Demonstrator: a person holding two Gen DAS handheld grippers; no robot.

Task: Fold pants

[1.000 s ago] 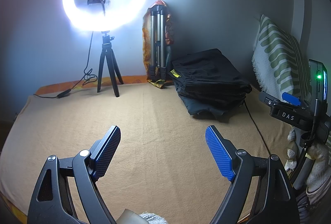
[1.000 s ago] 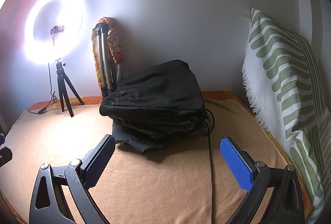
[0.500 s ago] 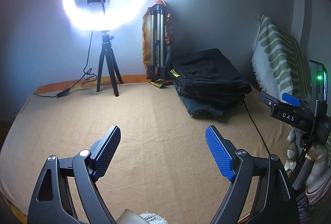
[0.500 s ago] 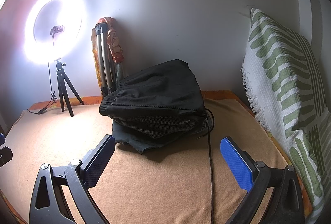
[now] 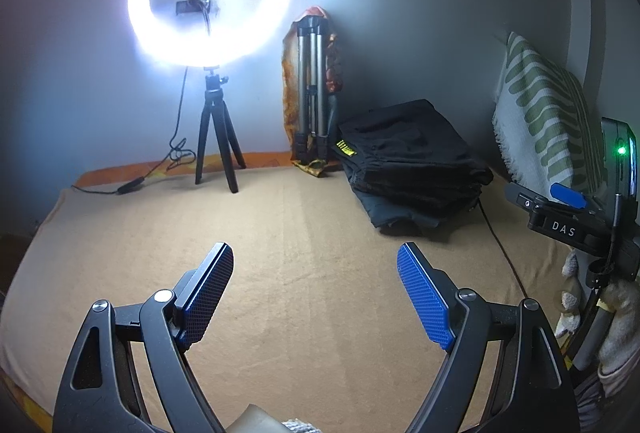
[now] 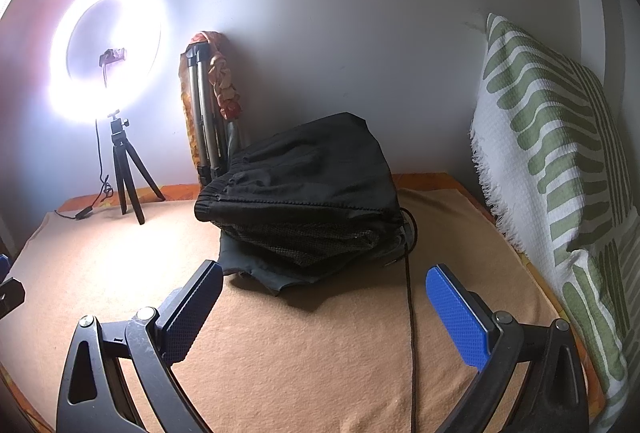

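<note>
A stack of folded black pants (image 5: 412, 161) lies at the back right of the tan blanket, near the wall; it also shows in the right wrist view (image 6: 308, 189), just beyond my right gripper. My left gripper (image 5: 316, 273) is open and empty, hovering over bare blanket well in front and left of the stack. My right gripper (image 6: 322, 291) is open and empty, its fingertips a short way in front of the stack's lower edge. The body of the right gripper (image 5: 568, 217) shows at the right edge of the left wrist view.
A lit ring light on a small black tripod (image 5: 216, 137) stands at the back left, its cable trailing left. A folded silver tripod (image 5: 314, 101) leans on the wall. A green-patterned pillow (image 6: 560, 169) lines the right side. A black cable (image 6: 410, 313) runs across the blanket (image 6: 300, 353).
</note>
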